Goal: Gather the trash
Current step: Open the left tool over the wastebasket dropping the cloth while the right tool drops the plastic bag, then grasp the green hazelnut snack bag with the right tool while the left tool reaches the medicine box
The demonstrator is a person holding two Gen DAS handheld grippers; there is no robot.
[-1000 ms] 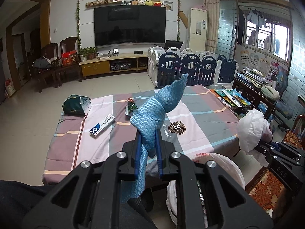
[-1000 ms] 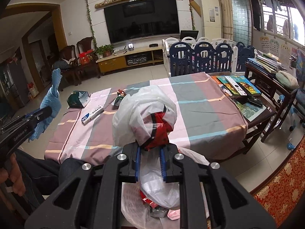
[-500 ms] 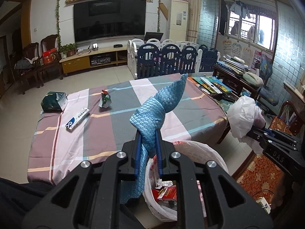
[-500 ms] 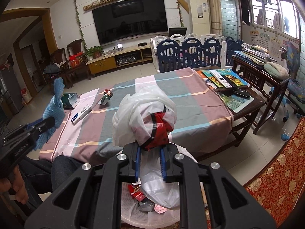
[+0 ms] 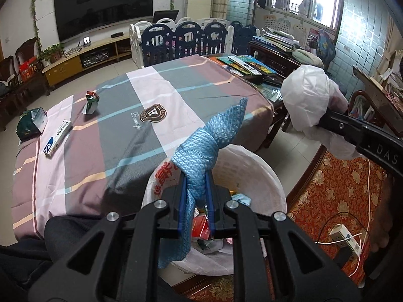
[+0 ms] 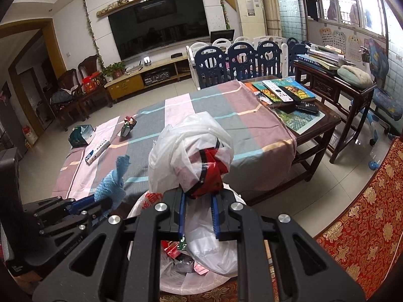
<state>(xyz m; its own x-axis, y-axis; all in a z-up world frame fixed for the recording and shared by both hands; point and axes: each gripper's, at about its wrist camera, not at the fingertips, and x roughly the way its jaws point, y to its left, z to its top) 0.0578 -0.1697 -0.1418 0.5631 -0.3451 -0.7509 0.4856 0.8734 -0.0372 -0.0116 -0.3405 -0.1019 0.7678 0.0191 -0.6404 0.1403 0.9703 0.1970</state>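
Observation:
My left gripper [image 5: 196,183] is shut on a blue textured cloth [image 5: 201,148] and holds it over the white-lined trash bin [image 5: 267,176] on the floor. My right gripper [image 6: 199,198] is shut on a crumpled white plastic bag with a red piece inside [image 6: 191,151], also above the bin [image 6: 176,276]. That bag shows in the left wrist view [image 5: 309,100]. The bin holds several wrappers. On the striped tablecloth [image 5: 113,125] lie a green snack wrapper [image 5: 90,102], a white and blue box [image 5: 56,141] and a dark green packet [image 5: 30,123].
Books and remotes [image 6: 284,93] lie on the table's right end. A dark wooden side table [image 6: 335,80] stands to the right. A red patterned rug [image 6: 365,214] covers the floor near the bin. A power strip with a cable [image 5: 345,239] lies on it.
Both grippers have dropped and moved right, from facing the table to hanging over the trash bin. Both loads stay gripped.

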